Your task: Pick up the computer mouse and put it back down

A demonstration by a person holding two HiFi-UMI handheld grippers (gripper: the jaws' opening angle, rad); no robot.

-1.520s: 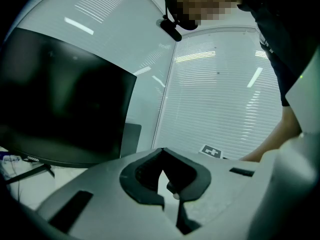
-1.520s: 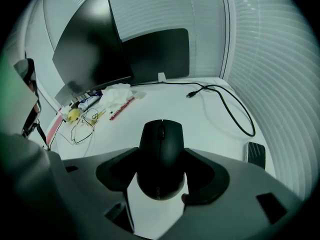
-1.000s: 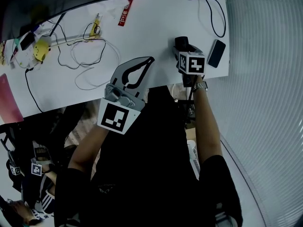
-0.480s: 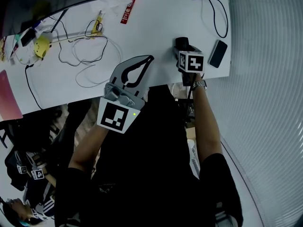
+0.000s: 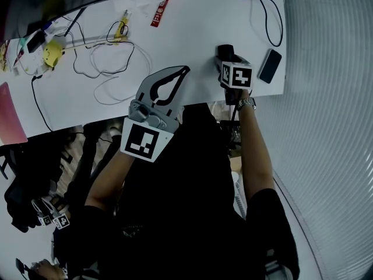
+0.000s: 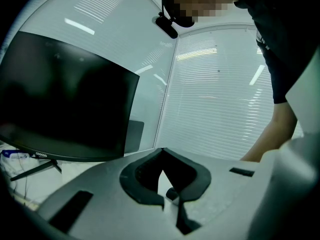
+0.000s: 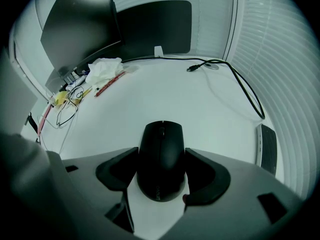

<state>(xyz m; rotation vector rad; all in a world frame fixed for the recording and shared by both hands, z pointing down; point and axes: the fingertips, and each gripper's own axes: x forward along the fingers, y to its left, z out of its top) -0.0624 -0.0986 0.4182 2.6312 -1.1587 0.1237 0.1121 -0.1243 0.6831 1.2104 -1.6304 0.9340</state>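
1. plainly, the mouse lies straight between the jaws of the right gripper, which clamp its two sides just over the desk.
2. its long axis runs along the jaws, nose pointing away.
3. the left gripper, jaws together on nothing, hangs farther off.

The mouse is matte black, set between the black pads of the grey right gripper. The left gripper is the same pale grey. The cubes carry black-and-white square patterns. The surface is white. Right of the right gripper are a black phone and a black cable. Beyond the left gripper lies a red strip, and far to its left a yellow thing.
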